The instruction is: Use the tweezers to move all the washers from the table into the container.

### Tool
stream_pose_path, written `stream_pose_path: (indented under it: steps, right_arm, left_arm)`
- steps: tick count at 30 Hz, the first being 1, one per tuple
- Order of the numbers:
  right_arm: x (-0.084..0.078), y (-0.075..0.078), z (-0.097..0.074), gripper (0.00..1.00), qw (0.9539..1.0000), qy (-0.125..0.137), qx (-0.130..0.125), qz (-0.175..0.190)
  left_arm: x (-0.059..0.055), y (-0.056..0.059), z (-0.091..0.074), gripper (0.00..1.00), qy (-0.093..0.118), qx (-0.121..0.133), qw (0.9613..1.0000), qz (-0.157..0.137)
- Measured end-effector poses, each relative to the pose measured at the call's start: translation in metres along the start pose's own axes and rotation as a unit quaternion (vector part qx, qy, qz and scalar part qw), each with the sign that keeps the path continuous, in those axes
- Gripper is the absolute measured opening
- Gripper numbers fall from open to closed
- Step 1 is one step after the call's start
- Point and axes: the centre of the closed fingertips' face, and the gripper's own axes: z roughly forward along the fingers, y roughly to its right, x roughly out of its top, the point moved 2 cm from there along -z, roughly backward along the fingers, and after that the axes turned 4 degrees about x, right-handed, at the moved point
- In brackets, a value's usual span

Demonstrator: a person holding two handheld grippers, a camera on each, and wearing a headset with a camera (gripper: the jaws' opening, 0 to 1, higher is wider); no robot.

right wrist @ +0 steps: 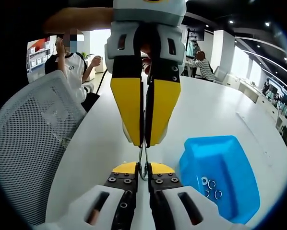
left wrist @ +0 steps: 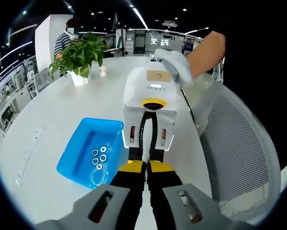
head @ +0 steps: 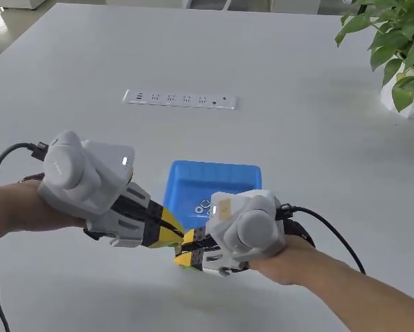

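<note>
head view: left gripper (head: 178, 230) and right gripper (head: 185, 253) meet just in front of the blue container (head: 214, 169), with a few washers (head: 204, 207) already inside it.

left gripper view: left gripper (left wrist: 146, 166) is clenched, but what it's pinching is hard to make out here.

right gripper view: both grippers clamp the thin tweezers (right wrist: 143, 158) beside the container (right wrist: 215, 153).

seems mostly done, but the grippers hide the table in front of the container, so i can't tell about leftovers.

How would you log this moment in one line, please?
left gripper: shut on tweezers | right gripper: shut on tweezers | grippers: facing tip to tip | washers: several in blue container
</note>
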Motion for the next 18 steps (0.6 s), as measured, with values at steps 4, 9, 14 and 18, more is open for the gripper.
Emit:
stream_pose_path:
  steps: [4, 9, 14, 18]
  right_arm:
    - [0.0001, 0.0001, 0.0002, 0.08, 1.0000, -0.001, 0.001, -0.001]
    - [0.0000, 0.0000, 0.0005, 0.07, 1.0000, -0.003, 0.002, -0.003]
    - [0.0005, -0.0006, 0.0006, 0.07, 1.0000, -0.003, 0.002, -0.005]
    - [0.0009, -0.0008, 0.0009, 0.07, 1.0000, -0.004, 0.003, -0.008]
  left_arm:
    - [-0.0008, 0.0004, -0.0003, 0.05, -0.002, 0.000, 1.0000, 0.000]
    - [-0.0017, 0.0014, -0.0005, 0.06, -0.004, 0.000, 1.0000, 0.000]
    - [-0.0029, 0.0021, -0.0005, 0.06, -0.007, 0.000, 1.0000, -0.001]
    - [-0.0051, 0.0027, -0.0003, 0.06, -0.012, 0.000, 0.9999, -0.001]
